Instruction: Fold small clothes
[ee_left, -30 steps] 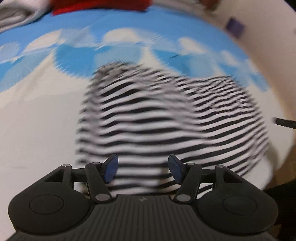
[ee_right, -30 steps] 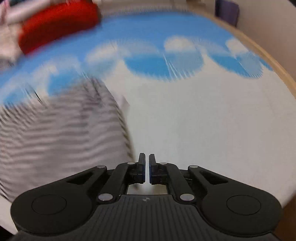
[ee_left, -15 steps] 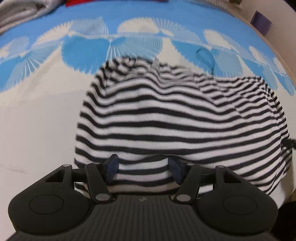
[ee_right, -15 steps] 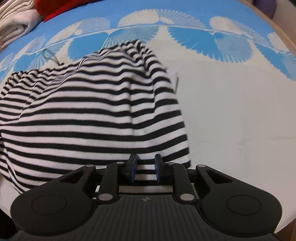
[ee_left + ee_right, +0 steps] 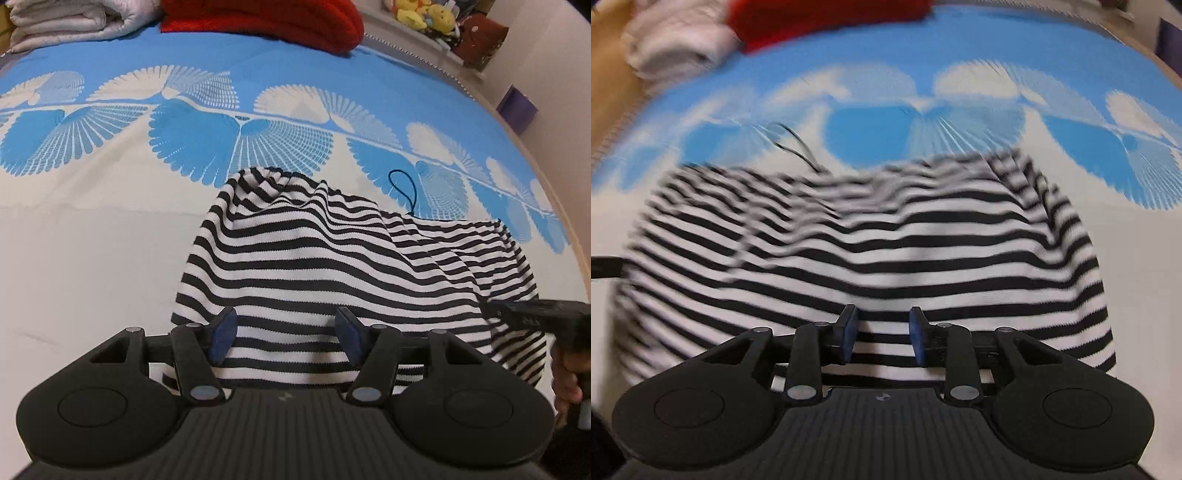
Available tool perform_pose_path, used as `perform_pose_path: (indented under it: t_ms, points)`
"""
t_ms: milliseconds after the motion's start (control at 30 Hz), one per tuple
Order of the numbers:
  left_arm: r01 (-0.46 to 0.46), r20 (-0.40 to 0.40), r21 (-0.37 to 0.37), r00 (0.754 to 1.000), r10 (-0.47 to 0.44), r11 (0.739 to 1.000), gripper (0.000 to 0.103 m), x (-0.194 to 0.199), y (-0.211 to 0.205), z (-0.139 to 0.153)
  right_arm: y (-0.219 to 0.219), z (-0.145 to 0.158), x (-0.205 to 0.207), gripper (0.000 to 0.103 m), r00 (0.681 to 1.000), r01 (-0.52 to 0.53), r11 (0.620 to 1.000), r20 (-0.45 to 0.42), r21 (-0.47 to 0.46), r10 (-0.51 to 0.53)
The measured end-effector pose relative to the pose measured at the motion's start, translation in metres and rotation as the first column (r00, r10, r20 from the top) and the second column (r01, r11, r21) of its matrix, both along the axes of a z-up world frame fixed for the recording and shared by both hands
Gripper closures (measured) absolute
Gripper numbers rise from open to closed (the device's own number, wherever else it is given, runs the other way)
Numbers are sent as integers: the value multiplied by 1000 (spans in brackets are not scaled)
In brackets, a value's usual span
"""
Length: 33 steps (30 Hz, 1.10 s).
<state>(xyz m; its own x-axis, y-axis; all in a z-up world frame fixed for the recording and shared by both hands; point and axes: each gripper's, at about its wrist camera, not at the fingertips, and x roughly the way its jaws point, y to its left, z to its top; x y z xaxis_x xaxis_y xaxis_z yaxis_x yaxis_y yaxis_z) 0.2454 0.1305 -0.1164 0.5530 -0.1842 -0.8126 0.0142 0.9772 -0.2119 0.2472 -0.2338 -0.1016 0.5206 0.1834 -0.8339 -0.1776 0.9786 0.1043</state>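
A black-and-white striped garment (image 5: 332, 258) lies rumpled on the blue-and-white bedspread (image 5: 92, 240). My left gripper (image 5: 286, 338) is open, its blue pads spread just above the garment's near edge, holding nothing. The garment also shows in the right wrist view (image 5: 886, 251), blurred. My right gripper (image 5: 882, 332) is open with a narrower gap, over the near hem, holding nothing. The right gripper's tip (image 5: 532, 310) shows at the right edge of the left wrist view beside the garment. A thin black cord (image 5: 404, 192) loops out from the garment's far side.
A red blanket (image 5: 266, 18) and folded white bedding (image 5: 66, 22) lie at the far end of the bed. Plush toys (image 5: 424, 14) sit on a ledge at the back right. A purple box (image 5: 517, 109) stands by the wall. The bed's edge (image 5: 569, 229) curves along the right.
My right gripper has opened from shut and swung left over the garment's hem. My left gripper stayed open and drew back slightly, with the garment now farther ahead.
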Motion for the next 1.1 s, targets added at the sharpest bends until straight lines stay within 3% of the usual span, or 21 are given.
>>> perform_pose_path:
  t_ms: [167,267,367,433,467,600,667,800,867,967,1000,1100]
  points:
    - [-17,-10,3,1000,17,1000,39,0,14,-2,-4,3,7,72,998,62,998,14,-3,-62]
    - [-37,-9,-6,999,37,999,39,-1,25,-2,-1,10,5,71,995,59,998,77,6,-59]
    - [-48,-8,-12,999,48,999,39,-3,34,-1,-3,31,-13,70,986,-44,990,164,131,23]
    - [-49,-8,-7,999,49,999,39,-6,40,-1,3,35,-27,58,977,-176,958,157,226,142]
    - [-49,-9,-3,999,49,999,39,-7,42,-1,10,31,-31,52,971,-225,947,129,229,200]
    - [-74,-9,7,997,74,997,39,-19,54,0,38,-2,-41,52,947,-320,947,-1,-41,320]
    - [-92,1,-9,996,92,996,39,-26,62,4,30,0,-41,52,960,-280,959,7,-29,281]
    - [-97,31,-13,995,97,995,39,-42,79,11,-12,18,-39,52,996,-55,997,77,49,51]
    - [-100,25,6,995,100,995,39,-48,88,11,-35,13,-38,52,997,62,998,54,-11,-61]
    - [-114,13,41,993,114,993,39,-58,103,8,-63,-17,-37,52,974,183,969,-104,-168,-202]
    - [-122,12,45,993,121,992,39,-61,109,7,-70,-20,-39,52,969,198,965,-115,-172,-219]
    - [-155,18,47,988,154,987,44,-75,125,9,-74,-10,-50,52,980,187,969,-37,-163,-195]
